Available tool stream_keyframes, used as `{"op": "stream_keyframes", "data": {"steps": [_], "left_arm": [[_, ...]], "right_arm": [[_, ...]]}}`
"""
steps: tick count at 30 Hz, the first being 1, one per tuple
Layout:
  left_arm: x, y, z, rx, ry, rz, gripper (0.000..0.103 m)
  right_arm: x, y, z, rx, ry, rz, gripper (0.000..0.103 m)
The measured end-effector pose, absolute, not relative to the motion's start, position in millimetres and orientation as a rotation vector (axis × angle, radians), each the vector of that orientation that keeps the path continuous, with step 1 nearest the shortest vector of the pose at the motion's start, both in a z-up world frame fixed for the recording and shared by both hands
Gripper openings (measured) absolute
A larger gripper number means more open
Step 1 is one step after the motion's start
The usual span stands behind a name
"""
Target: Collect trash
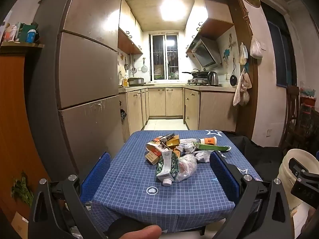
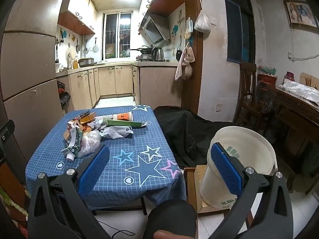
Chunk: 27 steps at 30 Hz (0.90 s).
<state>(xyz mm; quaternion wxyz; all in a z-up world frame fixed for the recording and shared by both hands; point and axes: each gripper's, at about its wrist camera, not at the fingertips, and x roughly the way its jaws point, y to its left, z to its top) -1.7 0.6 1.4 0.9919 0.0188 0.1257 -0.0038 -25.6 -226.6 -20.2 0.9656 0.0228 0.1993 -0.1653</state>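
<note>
Above the table (image 1: pixel 123 171), each hand-held gripper, left (image 1: pixel 160 171) and right (image 2: pixel 159 171), gapes wide, seemingly holding nothing.

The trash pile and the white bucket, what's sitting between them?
In the right wrist view, between the trash pile and the white bucket lie bare blue tablecloth with stars, then a black cloth beside the table.

A square white ceiling light panel (image 1: pixel 173 8) blows out to glare, lighting the kitchen brightly; the nearer room is dimmer. Both fisheye views bend straight edges and darken at the corners. Focus is sharp.
</note>
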Motion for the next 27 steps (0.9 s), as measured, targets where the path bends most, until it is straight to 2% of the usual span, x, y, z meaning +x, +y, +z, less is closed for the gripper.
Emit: {"op": "stream_keyframes", "data": {"steps": [27], "left_arm": [[-8,6,-11,0.009,0.318,-0.023,0.1]], "right_arm": [[-41,-232,-23,0.153,0.363,-0.261,0.098]]}}
